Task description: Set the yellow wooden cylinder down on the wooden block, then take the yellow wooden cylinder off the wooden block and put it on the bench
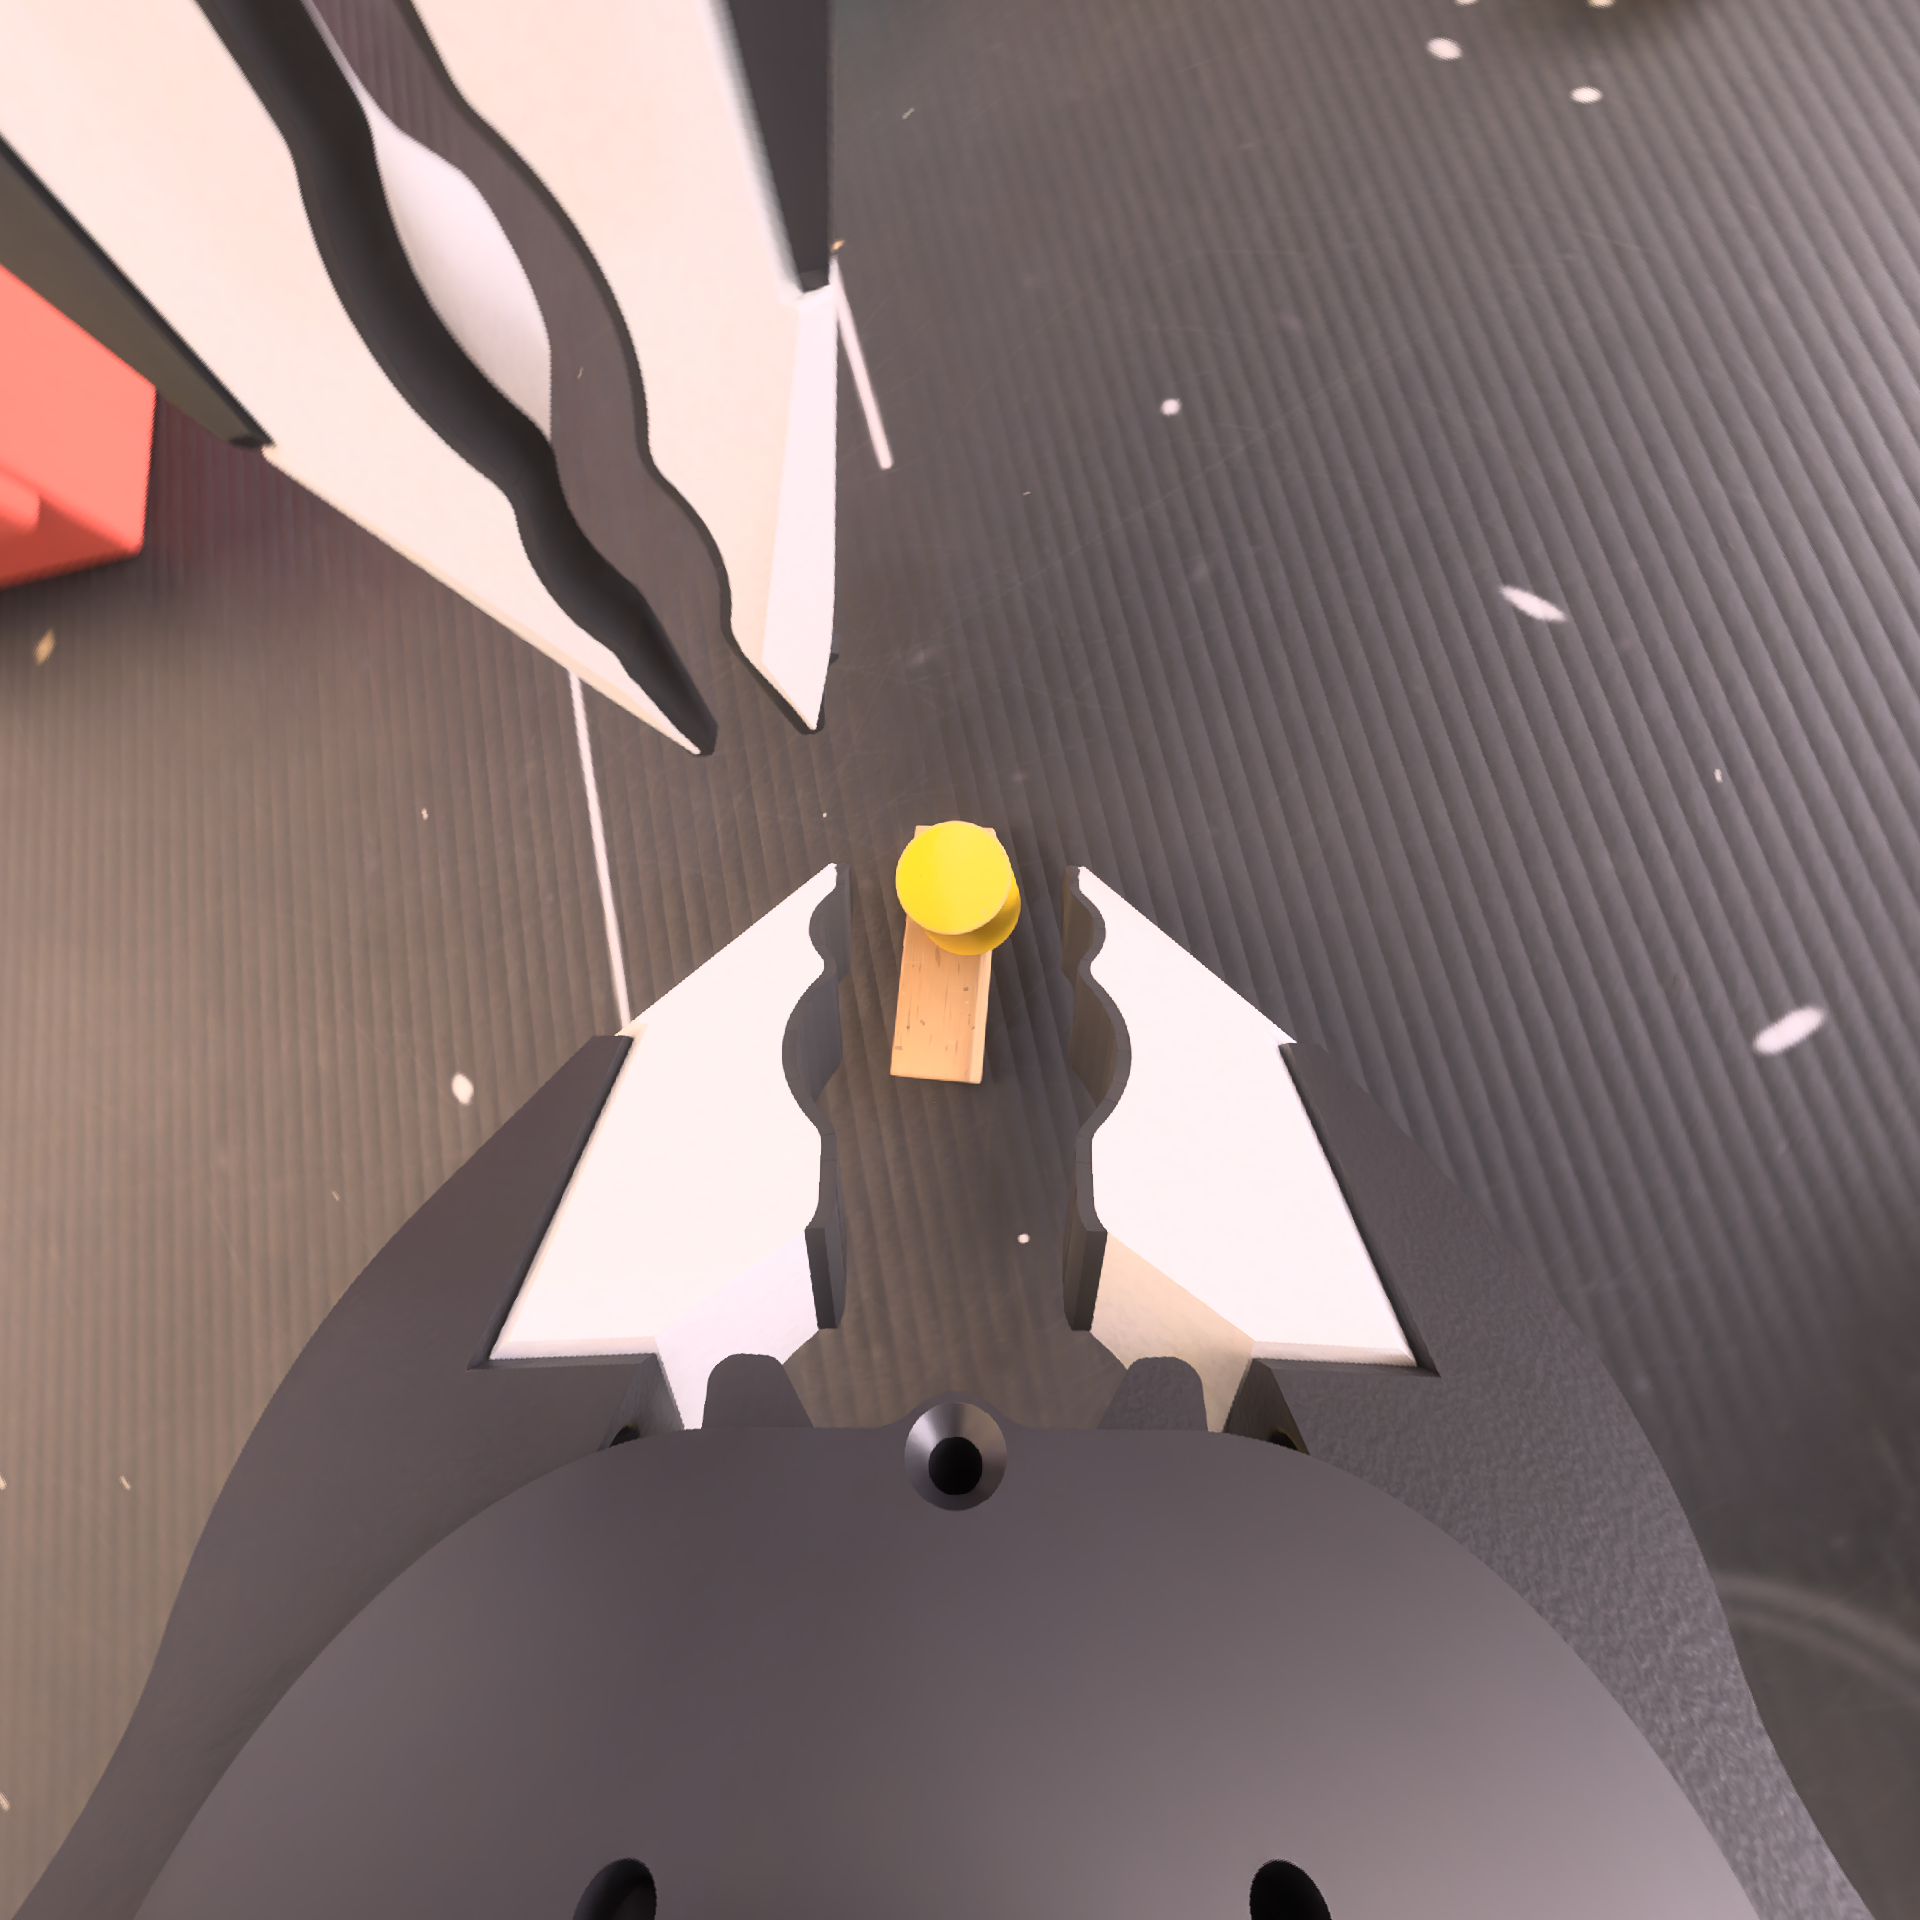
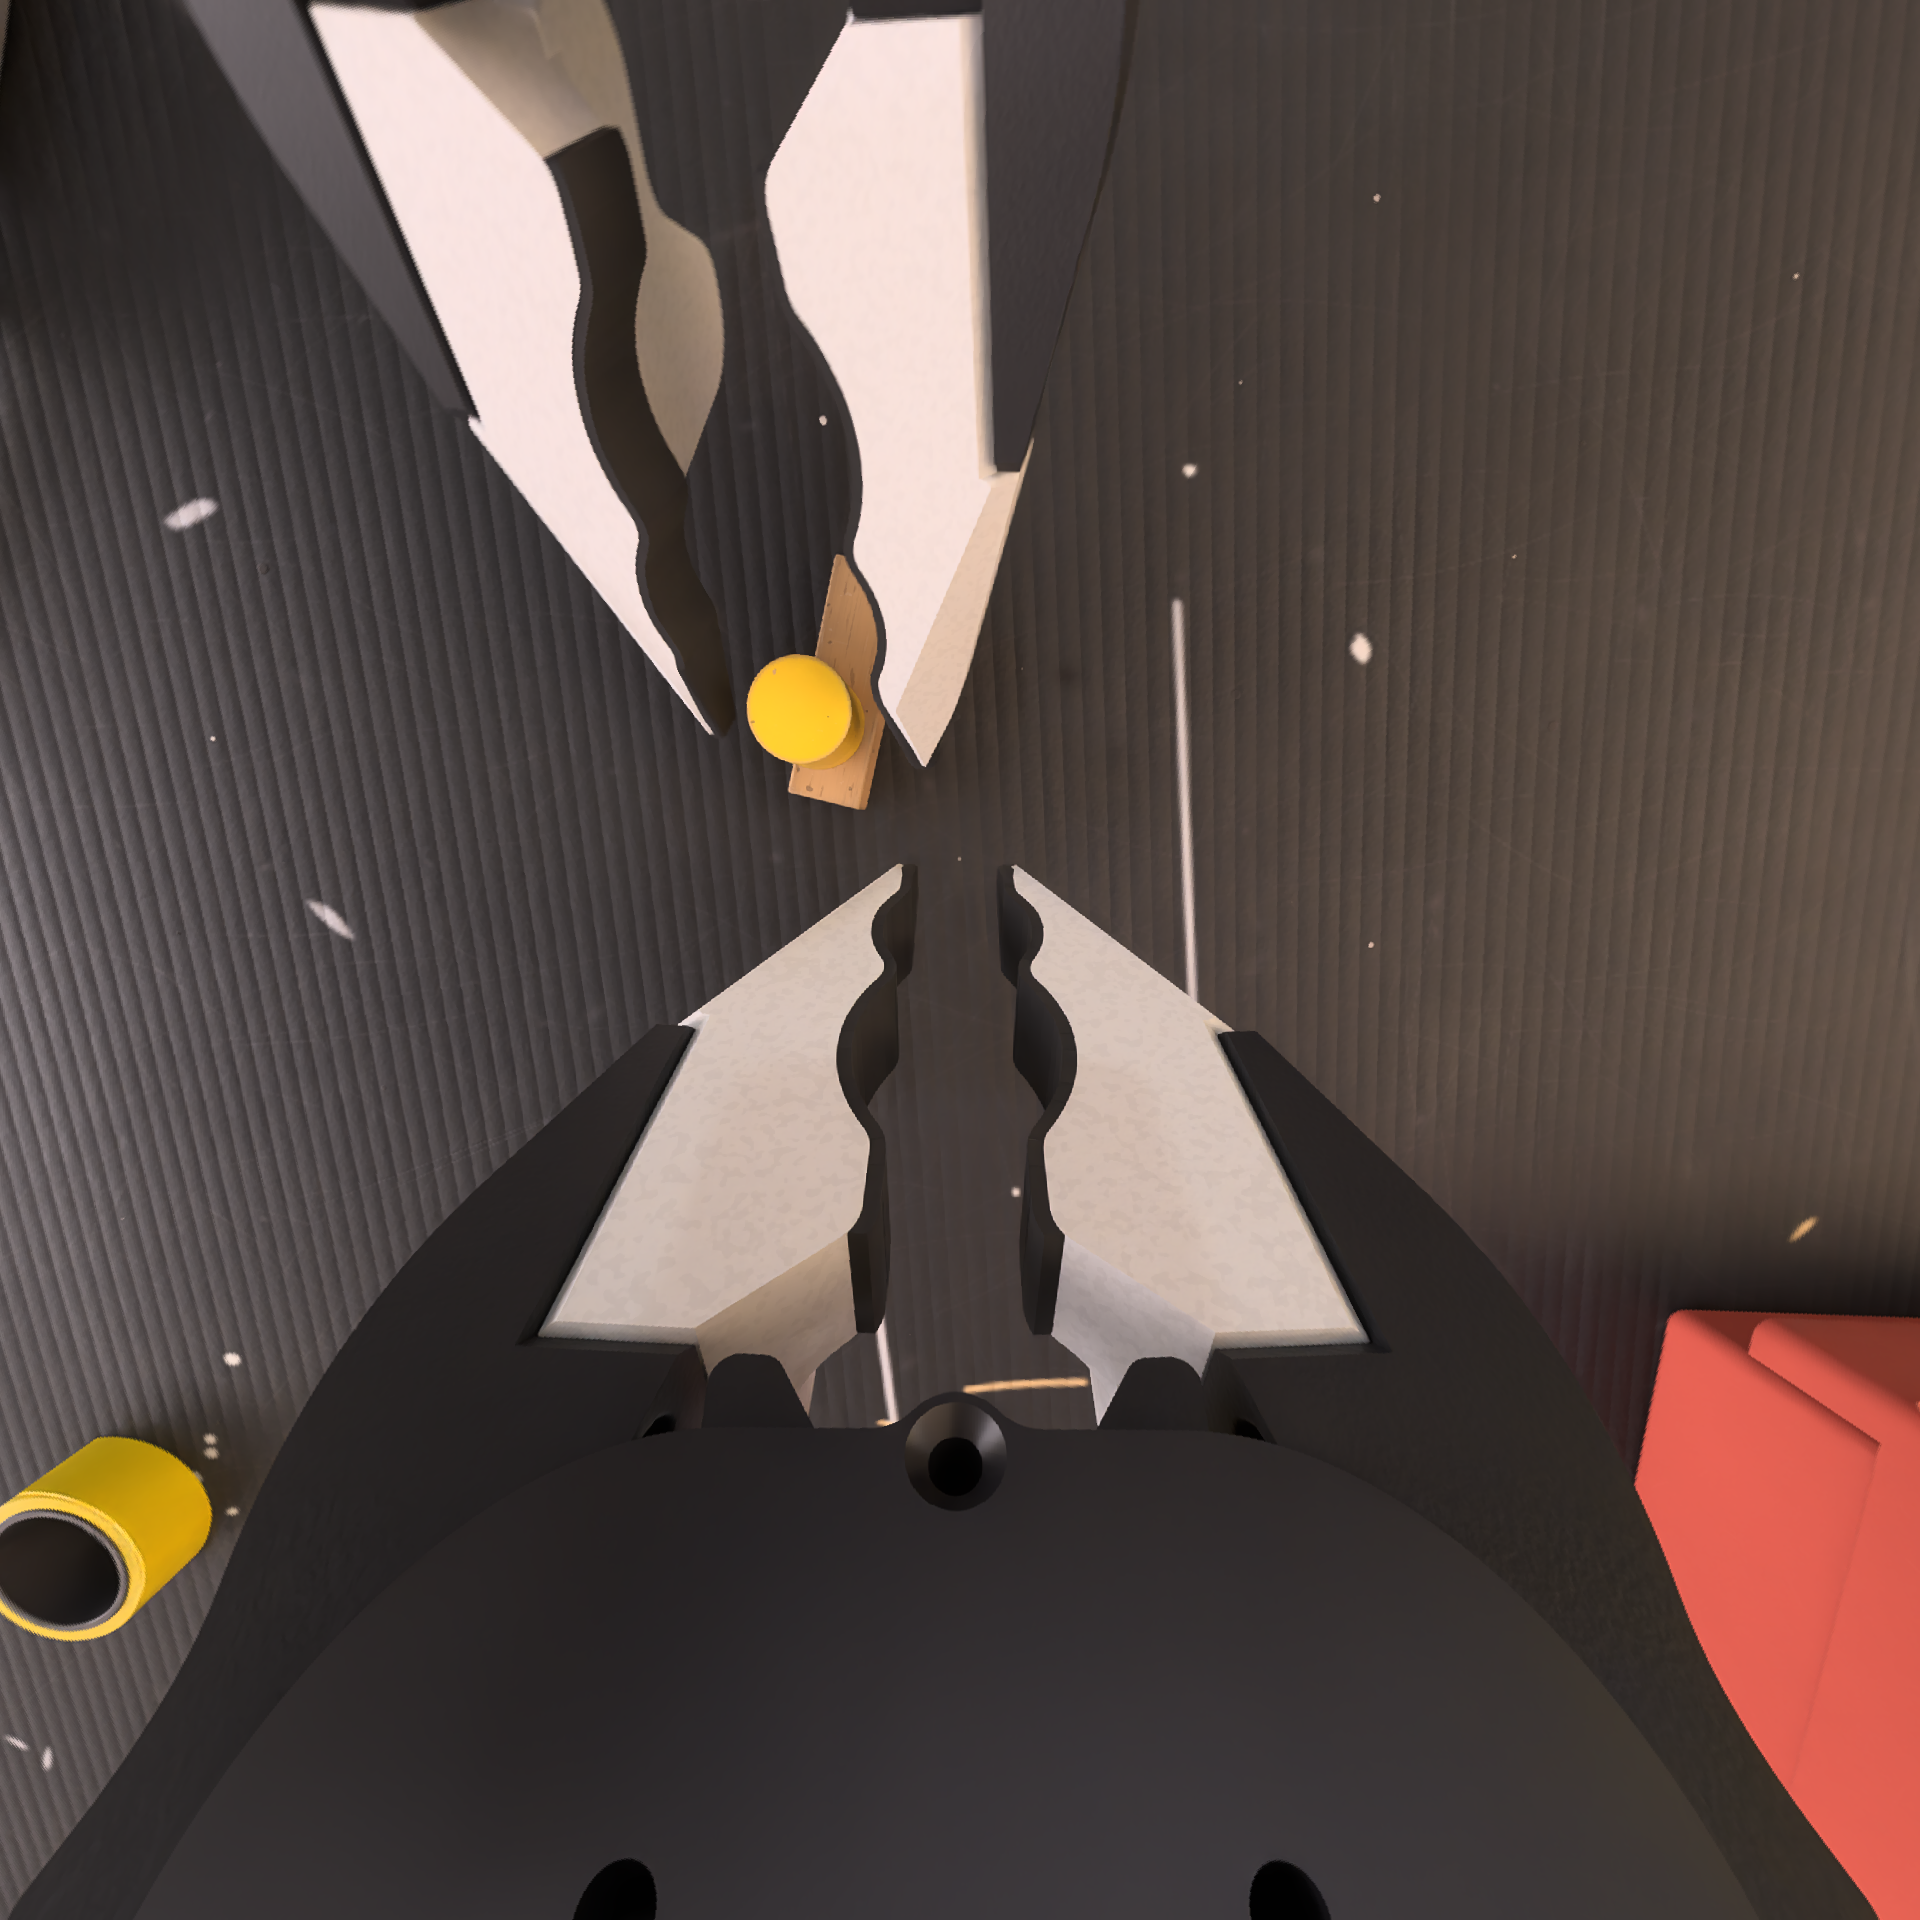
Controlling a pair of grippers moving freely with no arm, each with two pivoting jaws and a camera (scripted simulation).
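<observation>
The yellow wooden cylinder (image 1: pixel 951 883) stands upright on one end of the small flat wooden block (image 1: pixel 935 1013), which lies on the dark ribbed bench (image 1: pixel 1403 727). My left gripper (image 1: pixel 956 871) is open and points down over it. Its fingertips straddle the cylinder with a gap on each side. In the right wrist view the cylinder (image 2: pixel 800 709) and block (image 2: pixel 844 623) sit between the left gripper's tips (image 2: pixel 819 746). My right gripper (image 2: pixel 956 868) is empty, with its jaws only narrowly apart. It hovers just short of the block. It also shows in the left wrist view (image 1: pixel 758 736), coming in from the upper left.
A red box (image 2: pixel 1787 1558) sits on the bench beside my right gripper and also shows at the left edge of the left wrist view (image 1: pixel 62 447). A yellow tape roll (image 2: pixel 99 1538) lies on its side at the lower left. Thin white lines and specks mark the bench.
</observation>
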